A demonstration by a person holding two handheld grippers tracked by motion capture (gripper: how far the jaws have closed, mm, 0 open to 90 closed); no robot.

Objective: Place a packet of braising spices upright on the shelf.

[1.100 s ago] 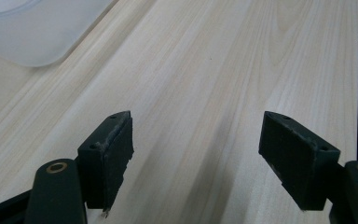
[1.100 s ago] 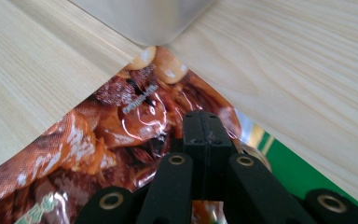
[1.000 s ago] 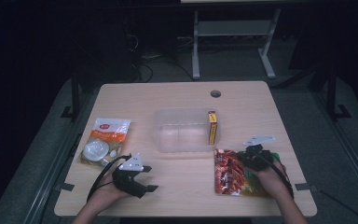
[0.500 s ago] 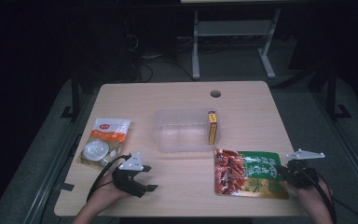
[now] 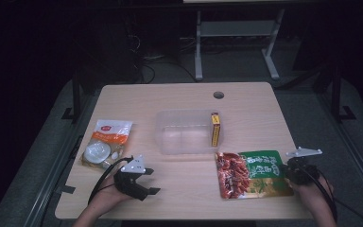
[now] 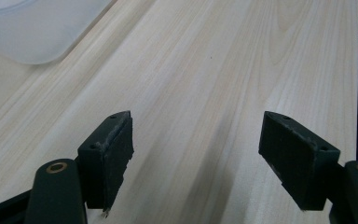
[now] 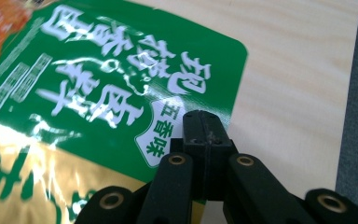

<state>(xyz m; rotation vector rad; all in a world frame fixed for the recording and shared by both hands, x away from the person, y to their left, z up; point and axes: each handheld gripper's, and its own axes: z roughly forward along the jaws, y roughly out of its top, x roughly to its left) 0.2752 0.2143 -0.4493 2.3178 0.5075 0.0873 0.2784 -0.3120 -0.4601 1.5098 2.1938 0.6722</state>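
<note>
Now: right gripper drawn back to the pouch's right edge

Closest to the table's right edge, the right gripper [image 5: 288,166] has its jaws pressed together with nothing between them; in the right gripper view the closed tips [image 7: 204,126] sit over the green corner of the snack pouch [image 7: 98,93], at its edge. One second earlier this gripper lay on top of the pouch's right part; since then it has moved rightward, uncovering the green half, and now stands just beside the pouch [image 5: 253,174]. The pouch itself lies flat on the table [image 5: 179,94] near the front right, red end toward the middle, turned slightly from its earlier placement.

The left gripper [image 5: 144,187] is unchanged at the front left, jaws spread wide over bare wood and holding nothing, as the left gripper view confirms [image 6: 196,154].

Count: two grippers; one green-and-red pouch; one clear plastic tub [image 5: 184,132] at centre; one yellow box [image 5: 214,129] standing against the tub's right wall; one orange-topped bag [image 5: 106,143] at the left.
</note>
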